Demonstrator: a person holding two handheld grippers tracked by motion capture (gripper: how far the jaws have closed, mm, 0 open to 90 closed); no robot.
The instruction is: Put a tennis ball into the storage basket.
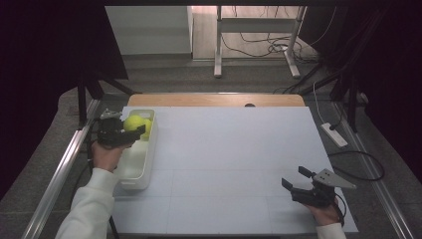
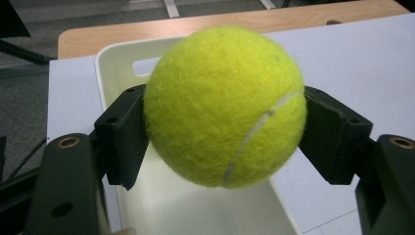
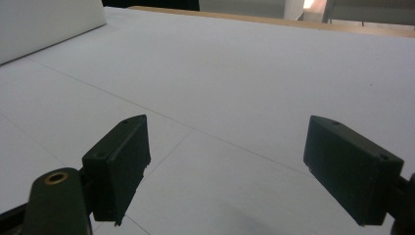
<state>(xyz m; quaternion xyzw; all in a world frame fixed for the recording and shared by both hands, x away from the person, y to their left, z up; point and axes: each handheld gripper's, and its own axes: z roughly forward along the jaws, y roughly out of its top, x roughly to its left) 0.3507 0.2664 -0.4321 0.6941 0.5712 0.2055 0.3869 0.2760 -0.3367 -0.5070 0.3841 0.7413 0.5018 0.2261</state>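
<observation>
A yellow-green tennis ball point(image 2: 225, 105) sits clamped between the black jaws of my left gripper point(image 2: 227, 107). It hangs over the far end of a white rectangular bin point(image 2: 117, 63). From the high view, the ball point(image 1: 132, 122) and left gripper point(image 1: 130, 130) hover above the bin point(image 1: 141, 167) at the table's left side. A second yellow-green patch point(image 1: 148, 124), perhaps another ball, shows just right of the held one. My right gripper point(image 1: 294, 178) rests low near the table's front right, open with nothing between its jaws point(image 3: 225, 147).
A white sheet point(image 1: 229, 159) covers the table, with a strip of wood point(image 1: 214, 99) at its far edge. The bin's white wall point(image 3: 49, 24) appears at the upper left of the right gripper view. Cables and a power strip point(image 1: 334, 134) lie on the floor to the right.
</observation>
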